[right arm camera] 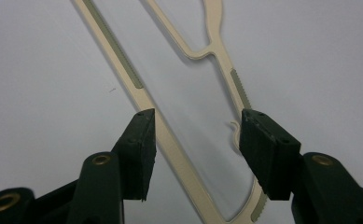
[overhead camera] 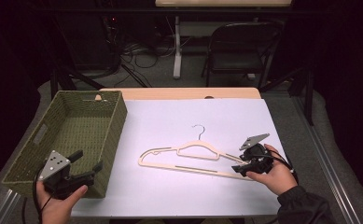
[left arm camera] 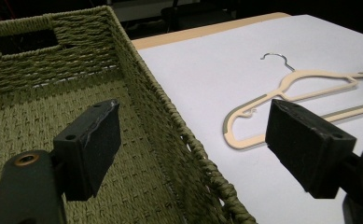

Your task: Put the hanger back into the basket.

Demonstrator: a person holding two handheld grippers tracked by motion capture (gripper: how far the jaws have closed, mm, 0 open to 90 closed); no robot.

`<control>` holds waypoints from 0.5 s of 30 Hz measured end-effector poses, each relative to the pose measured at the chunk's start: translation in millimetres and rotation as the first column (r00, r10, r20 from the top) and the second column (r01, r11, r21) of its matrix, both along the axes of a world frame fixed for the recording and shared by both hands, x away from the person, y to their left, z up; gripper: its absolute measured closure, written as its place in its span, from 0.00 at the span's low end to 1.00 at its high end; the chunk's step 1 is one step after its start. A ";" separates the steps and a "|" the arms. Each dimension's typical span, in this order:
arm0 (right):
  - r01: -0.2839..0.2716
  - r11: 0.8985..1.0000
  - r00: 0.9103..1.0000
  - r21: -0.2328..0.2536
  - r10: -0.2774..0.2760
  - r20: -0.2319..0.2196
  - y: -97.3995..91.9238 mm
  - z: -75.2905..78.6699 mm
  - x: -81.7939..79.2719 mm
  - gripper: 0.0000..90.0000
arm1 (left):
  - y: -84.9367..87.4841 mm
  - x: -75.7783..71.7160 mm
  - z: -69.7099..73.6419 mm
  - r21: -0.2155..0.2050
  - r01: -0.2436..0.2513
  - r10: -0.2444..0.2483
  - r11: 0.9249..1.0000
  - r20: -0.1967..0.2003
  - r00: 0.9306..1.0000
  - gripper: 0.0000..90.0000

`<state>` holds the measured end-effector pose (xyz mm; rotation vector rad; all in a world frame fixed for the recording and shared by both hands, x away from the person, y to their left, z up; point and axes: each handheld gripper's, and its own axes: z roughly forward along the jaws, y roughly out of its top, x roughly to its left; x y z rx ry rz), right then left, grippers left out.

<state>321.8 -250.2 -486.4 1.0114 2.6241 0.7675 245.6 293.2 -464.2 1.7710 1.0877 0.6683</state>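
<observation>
A cream plastic hanger (overhead camera: pixel 188 168) with a metal hook lies flat on the white sheet, its hook pointing to the far side. My right gripper (overhead camera: pixel 240 161) is at the hanger's right end, held low over the sheet. In the right gripper view the jaws of the right gripper (right arm camera: pixel 195 140) stand apart, with the hanger (right arm camera: pixel 179 158) end between them, and I see no pad pressing on it. My left gripper (overhead camera: pixel 88 161) hovers open over the near right corner of the green woven basket (overhead camera: pixel 118 121). Between its jaws (left arm camera: pixel 193 135) runs the basket wall (left arm camera: pixel 137 65), with the hanger (left arm camera: pixel 310 73) beyond.
The white sheet (overhead camera: pixel 193 116) covers most of the wooden table. The basket is empty inside and stands at the left edge. A black folding chair (overhead camera: pixel 240 46) and floor cables lie beyond the far edge.
</observation>
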 end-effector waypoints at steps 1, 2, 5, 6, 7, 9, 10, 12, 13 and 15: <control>-0.001 1.000 1.000 -0.006 0.001 0.002 1.0 -0.4 0.4 0.51 | 0.0 -0.1 0.0 -0.001 0.000 0.000 1.000 0.001 1.000 0.20; 0.004 1.000 1.000 -0.025 -0.004 -0.016 1.8 1.4 0.3 0.51 | 0.1 0.0 0.1 0.001 0.002 -0.002 1.000 0.002 1.000 0.20; -0.018 0.999 1.000 -0.038 0.017 -0.025 4.0 0.9 2.8 0.51 | -0.7 0.0 0.1 0.000 0.003 -0.003 1.000 0.001 1.000 0.20; -0.021 0.998 0.999 -0.060 0.019 -0.040 4.7 2.5 3.5 0.51 | -1.0 0.0 0.1 0.003 0.004 -0.004 1.000 0.001 1.000 0.20; -0.020 1.000 1.000 -0.016 0.020 0.005 6.5 -2.1 4.7 0.51 | -1.3 0.0 0.2 0.003 0.004 -0.004 1.000 0.002 1.000 0.20; -0.039 0.998 0.999 -0.049 0.038 -0.034 8.8 1.8 6.5 0.51 | -1.9 -0.1 0.3 0.003 0.006 -0.006 1.000 0.001 1.000 0.20; -0.039 0.998 0.999 -0.049 0.038 -0.034 8.8 1.8 6.5 0.51 | -1.9 -0.1 0.3 0.003 0.006 -0.006 1.000 0.001 1.000 0.20; -0.059 0.997 0.998 -0.051 0.058 -0.023 12.7 1.3 8.9 0.51 | -2.5 -0.3 0.5 0.003 0.007 -0.007 1.000 0.001 1.000 0.20; -0.082 0.993 0.995 -0.088 0.077 -0.057 16.9 4.2 10.9 0.51 | -2.8 -0.4 0.6 0.003 0.007 -0.007 1.000 0.002 1.000 0.20; -0.106 0.991 0.994 -0.085 0.102 -0.049 21.6 2.7 13.8 0.52 | -2.9 -0.6 1.0 0.003 0.009 -0.009 1.000 0.003 1.000 0.20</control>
